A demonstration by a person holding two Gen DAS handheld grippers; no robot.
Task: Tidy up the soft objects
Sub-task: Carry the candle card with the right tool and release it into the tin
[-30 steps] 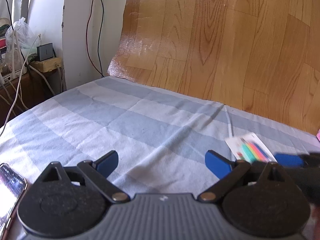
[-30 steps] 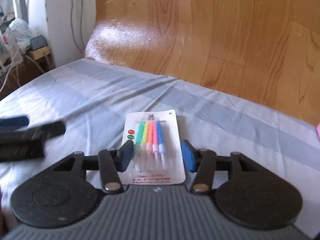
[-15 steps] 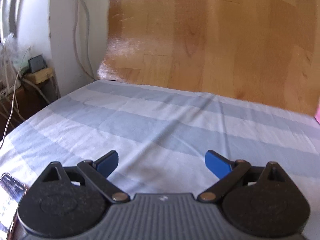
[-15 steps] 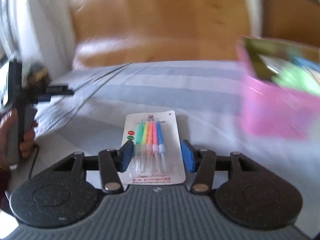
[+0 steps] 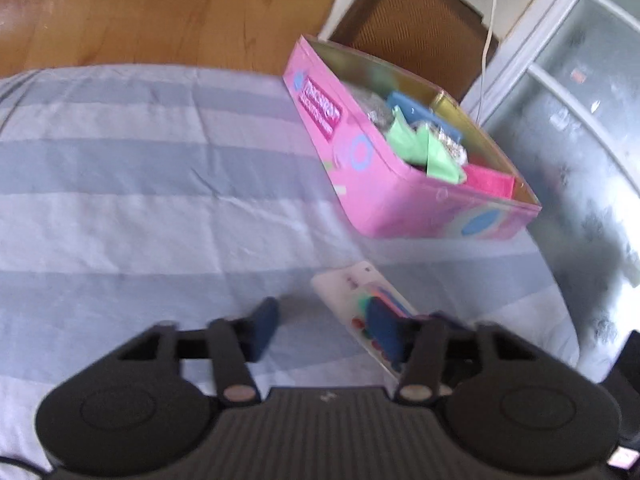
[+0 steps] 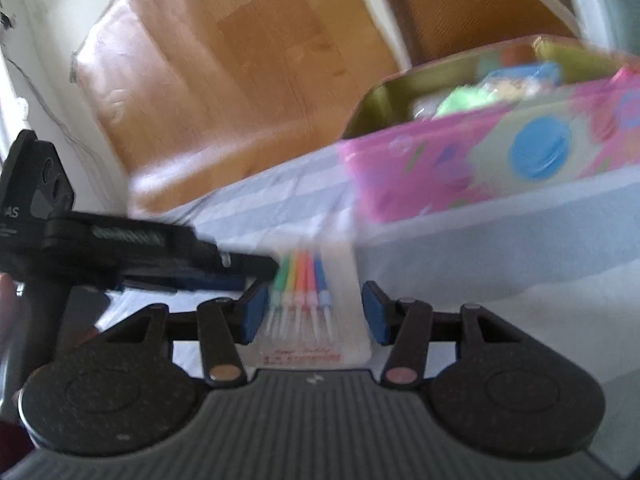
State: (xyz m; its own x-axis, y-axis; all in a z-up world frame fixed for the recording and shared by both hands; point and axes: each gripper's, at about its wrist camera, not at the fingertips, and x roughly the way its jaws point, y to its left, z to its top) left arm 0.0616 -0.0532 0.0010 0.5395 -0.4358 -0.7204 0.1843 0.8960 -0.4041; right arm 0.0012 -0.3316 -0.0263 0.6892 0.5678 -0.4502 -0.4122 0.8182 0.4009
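I'm carrying the white card of coloured candles (image 6: 306,312), clamped edgewise in my right gripper (image 6: 312,316), toward the pink tin box (image 6: 480,168) for drop-in. Left gripper (image 5: 320,330), nr the card, is spread w/ nothing betw. fingers.

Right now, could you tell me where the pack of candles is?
The pack of candles sits between the jaws of the right gripper, in front of the pink tin on the striped sheet; the left wrist view shows it at lower right.

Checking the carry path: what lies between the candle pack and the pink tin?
In the left wrist view, only bare striped bedsheet separates the candle pack from the pink tin; nothing else lies there.
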